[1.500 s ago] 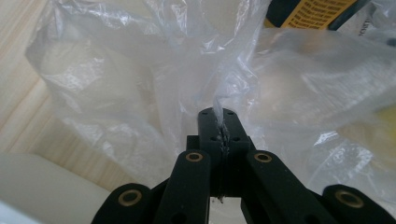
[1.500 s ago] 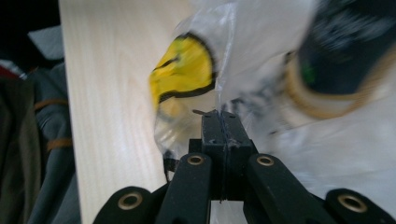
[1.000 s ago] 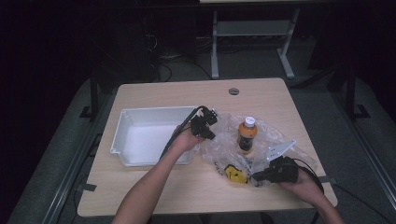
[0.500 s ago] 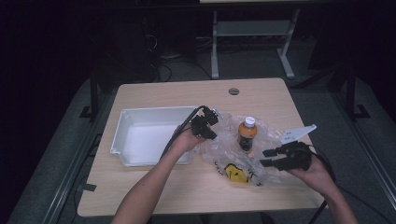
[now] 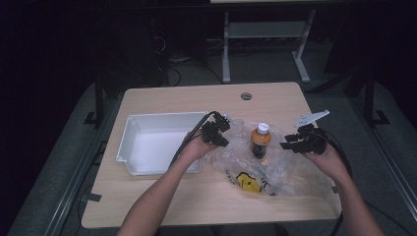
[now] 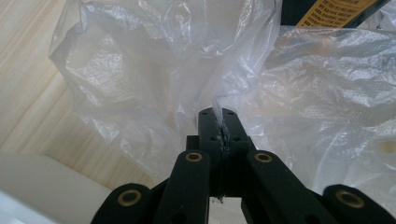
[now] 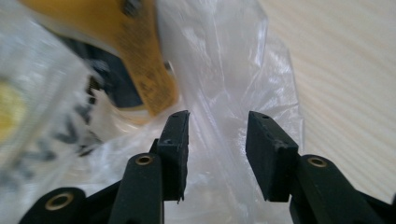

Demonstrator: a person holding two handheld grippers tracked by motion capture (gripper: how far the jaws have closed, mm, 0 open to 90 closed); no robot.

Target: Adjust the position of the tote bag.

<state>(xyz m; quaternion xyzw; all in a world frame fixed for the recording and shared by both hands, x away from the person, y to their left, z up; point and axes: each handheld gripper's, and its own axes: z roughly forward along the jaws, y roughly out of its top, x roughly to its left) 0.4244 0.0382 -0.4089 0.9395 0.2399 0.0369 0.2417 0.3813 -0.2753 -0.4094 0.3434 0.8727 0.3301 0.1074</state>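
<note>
A crumpled clear plastic bag [image 5: 285, 169] lies on the right half of the wooden table [image 5: 196, 98]. Inside it stand an orange-filled bottle [image 5: 260, 141] with a white cap and a yellow item [image 5: 247, 181]. My left gripper [image 5: 224, 133] is at the bag's left edge, shut on a fold of the film [image 6: 219, 122]. My right gripper [image 5: 286, 142] hovers right of the bottle, pointing at it. Its jaws have just been closing a little but stand open [image 7: 217, 151]. Bag film [image 7: 224, 84] shows through the gap, unpressed. The bottle [image 7: 140, 60] looms blurred at upper left.
A white plastic tray [image 5: 129, 142] sits on the table's left half, touching the left hand. Its rim [image 6: 32, 186] shows at lower left in the left gripper view. A round cable hole [image 5: 246, 96] lies near the far edge. Table legs and cables stand beyond.
My right gripper let go near the yellow item, opened, and rose away from the front edge to beside the bottle. The left gripper stayed put, still pinching the bag.
</note>
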